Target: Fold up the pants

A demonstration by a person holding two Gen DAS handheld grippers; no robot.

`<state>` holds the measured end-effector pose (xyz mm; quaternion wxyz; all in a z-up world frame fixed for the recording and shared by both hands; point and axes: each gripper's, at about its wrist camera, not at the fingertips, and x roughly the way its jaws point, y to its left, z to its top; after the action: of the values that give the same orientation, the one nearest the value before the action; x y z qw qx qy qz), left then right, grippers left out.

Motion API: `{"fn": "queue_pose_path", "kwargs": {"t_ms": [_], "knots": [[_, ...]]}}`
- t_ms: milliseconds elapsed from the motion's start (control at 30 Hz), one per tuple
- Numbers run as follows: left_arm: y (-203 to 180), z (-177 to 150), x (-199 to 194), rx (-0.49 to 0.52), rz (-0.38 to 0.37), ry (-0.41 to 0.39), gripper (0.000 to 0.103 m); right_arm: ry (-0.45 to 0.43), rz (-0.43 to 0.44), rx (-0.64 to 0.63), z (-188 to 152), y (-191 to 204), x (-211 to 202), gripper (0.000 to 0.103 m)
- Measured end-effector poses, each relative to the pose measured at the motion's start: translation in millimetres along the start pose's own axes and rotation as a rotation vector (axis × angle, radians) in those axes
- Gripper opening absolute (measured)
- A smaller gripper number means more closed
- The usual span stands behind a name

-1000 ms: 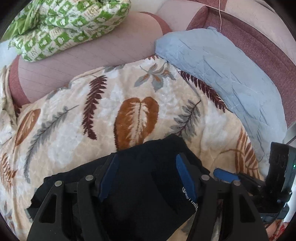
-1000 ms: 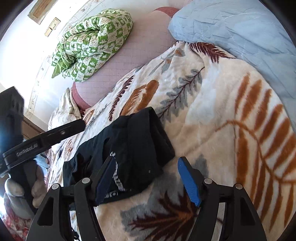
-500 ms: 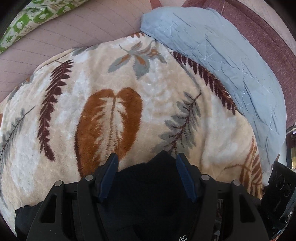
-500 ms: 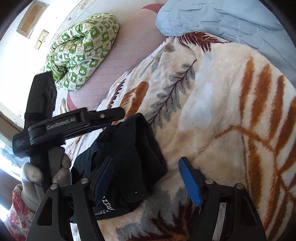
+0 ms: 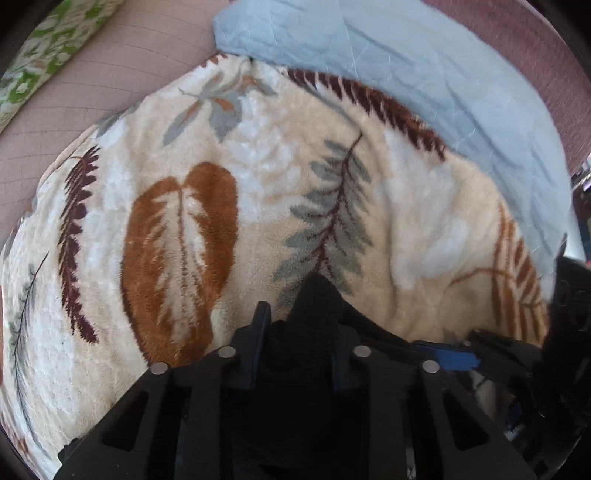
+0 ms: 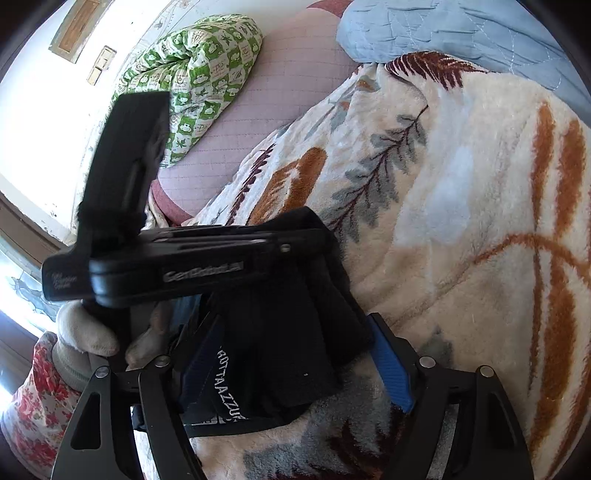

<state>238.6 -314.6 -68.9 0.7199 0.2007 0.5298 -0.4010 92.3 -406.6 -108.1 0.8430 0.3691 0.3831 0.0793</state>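
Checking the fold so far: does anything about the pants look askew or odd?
The black pants lie in an uneven bundle on the leaf-print blanket, layers offset, a corner bunched in the closing left gripper. Nothing looks damaged.

My left gripper [image 5: 300,325] is closing, cloth pinched between its jaws, while my right gripper [image 6: 295,360] is spreading wider.

Leaf blanket [image 5: 258,177], blue quilt [image 5: 424,66] (behind), green duvet [image 6: 207,66].

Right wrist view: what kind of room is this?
Likely a bedroom: a leaf-print fleece blanket spread over a quilted mattress, a rolled green quilt against the wall, and a blue pillow.
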Motion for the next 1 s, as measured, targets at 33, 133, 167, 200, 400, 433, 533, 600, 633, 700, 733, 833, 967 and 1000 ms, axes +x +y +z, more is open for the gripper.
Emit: {"fn": "queue_pose_path", "kwargs": {"t_ms": [33,133,167,200,400,433,533,600,633,700,733,833,967,1000], "knots": [[2,-1,-7,-0.016,-0.014,-0.017,0.023,-0.002,0.003,0.002,0,0,0,0.082],[6,-4,-23,-0.037,-0.052,-0.051,0.023,-0.007,-0.006,-0.027,-2,4,2,0.086],[5,-4,-25,-0.040,-0.053,-0.055,0.023,-0.008,-0.013,-0.040,-2,6,2,0.087],[5,-3,-27,-0.042,-0.054,-0.056,0.023,-0.007,-0.015,-0.050,-3,8,3,0.087],[-2,-5,-34,-0.047,-0.028,-0.055,0.023,0.084,0.135,0.050,0,-6,11,0.042],[-2,-5,-33,-0.047,-0.021,-0.057,0.023,0.092,0.147,0.064,0,-8,10,0.033],[-2,-10,-46,-0.065,-0.018,-0.079,0.023,0.091,0.170,0.047,0,-1,4,0.027],[-1,-12,-54,-0.077,-0.022,-0.093,0.023,0.078,0.169,0.004,-2,8,-4,0.026],[-1,-14,-59,-0.080,-0.025,-0.100,0.023,0.073,0.170,-0.015,-4,14,-8,0.026],[-3,-19,-69,-0.081,-0.028,-0.113,0.023,0.066,0.179,-0.032,-9,22,-17,0.026],[-4,-23,-74,-0.081,-0.030,-0.121,0.023,0.062,0.181,-0.037,-11,25,-21,0.026],[-3,-32,-90,-0.093,-0.027,-0.144,0.023,0.061,0.178,-0.081,-17,43,-28,0.026],[9,-45,-115,-0.147,-0.037,-0.187,0.023,0.084,0.184,-0.110,-16,69,-33,0.024],[13,-49,-122,-0.162,-0.038,-0.199,0.023,0.094,0.194,-0.116,-14,78,-33,0.024]]}}
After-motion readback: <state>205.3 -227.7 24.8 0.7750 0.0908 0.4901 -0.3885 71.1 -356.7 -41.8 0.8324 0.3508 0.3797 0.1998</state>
